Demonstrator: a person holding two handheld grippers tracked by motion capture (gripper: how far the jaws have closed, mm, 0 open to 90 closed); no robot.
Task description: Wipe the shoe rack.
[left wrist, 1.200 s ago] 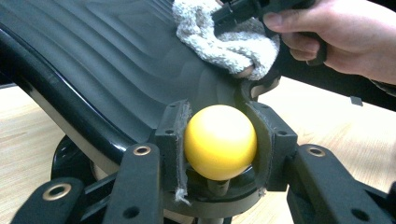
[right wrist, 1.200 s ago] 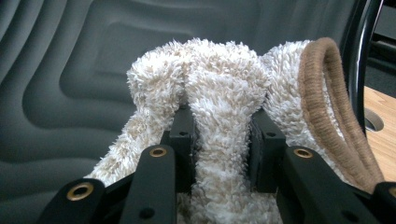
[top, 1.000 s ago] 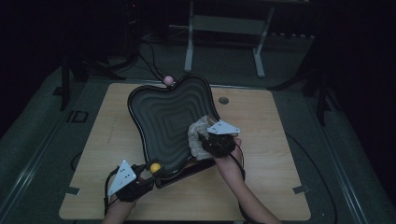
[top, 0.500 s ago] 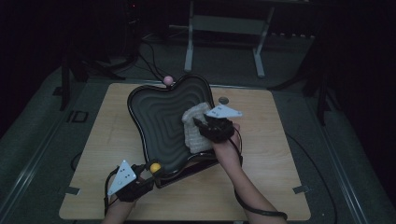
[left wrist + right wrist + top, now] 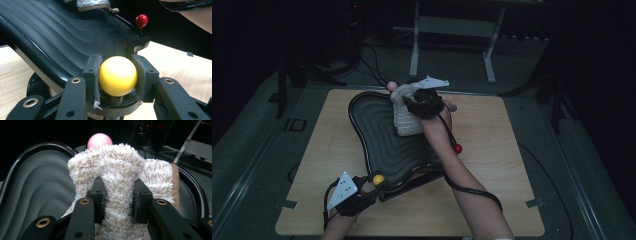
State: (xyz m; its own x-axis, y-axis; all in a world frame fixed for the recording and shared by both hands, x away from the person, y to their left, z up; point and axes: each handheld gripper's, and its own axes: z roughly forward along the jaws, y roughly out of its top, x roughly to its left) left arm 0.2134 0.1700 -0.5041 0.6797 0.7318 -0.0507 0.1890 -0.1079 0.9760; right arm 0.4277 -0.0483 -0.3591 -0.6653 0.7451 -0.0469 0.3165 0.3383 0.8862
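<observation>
Gripping a bunched fold of fluffy cream cloth (image 5: pixel 120 170), the right gripper (image 5: pixel 408 104) is pinching the pile tight between its two black pads, as the right gripper view shows; the jaws are standing close together with the fabric bulging above and to either side of them. Seen from the high view, this gripper is being held over the far part of the black ribbed tray (image 5: pixel 377 135), and the cloth (image 5: pixel 406 116) is hanging down from it, its lower edge reaching down to the tray's wavy surface. A pink ball knob (image 5: pixel 99 140) is peeking out just behind the cloth at the tray's far rim.

At the near corner of the tray, the left gripper (image 5: pixel 116 77) is clasping a yellow ball knob (image 5: pixel 118 75), one pad pressing on each side of it. A red ball knob (image 5: pixel 141 20) is standing up at the tray's rim on the right side. The tray is resting on a light wooden table (image 5: pixel 507 165), and the person's right forearm (image 5: pixel 472 195) is stretching across it toward the cloth.
</observation>
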